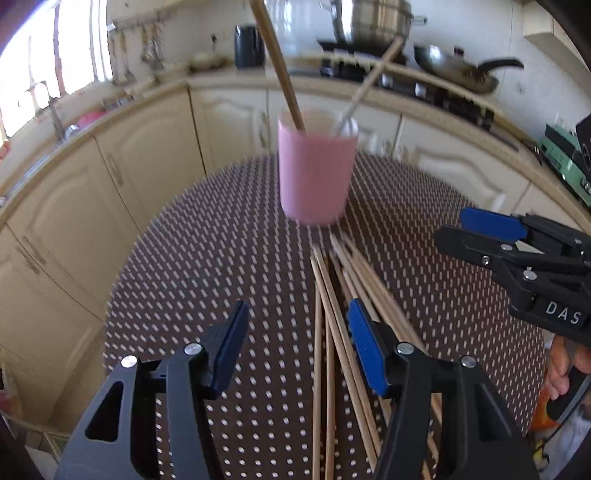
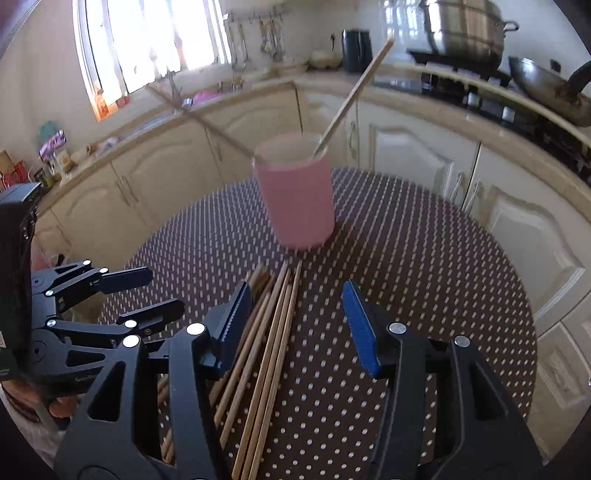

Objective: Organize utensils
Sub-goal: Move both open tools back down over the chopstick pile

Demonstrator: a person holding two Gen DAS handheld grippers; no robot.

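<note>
A pink cup [image 1: 314, 173] stands on the round dotted table [image 1: 203, 258] with two chopsticks [image 1: 279, 62] leaning out of it. It also shows in the right wrist view [image 2: 295, 199]. Several wooden chopsticks [image 1: 332, 314] lie in a loose bundle in front of the cup, also in the right wrist view [image 2: 269, 339]. My left gripper [image 1: 295, 350] is open and empty, its right finger over the bundle. My right gripper [image 2: 295, 332] is open and empty above the bundle. It shows at the right of the left wrist view [image 1: 480, 232].
Cream kitchen cabinets [image 1: 147, 147] curve around behind the table. A stove with a steel pot [image 1: 373, 22] and a wok [image 1: 454, 70] sits on the counter at the back right. The table's edge [image 2: 517, 295] is near on the right.
</note>
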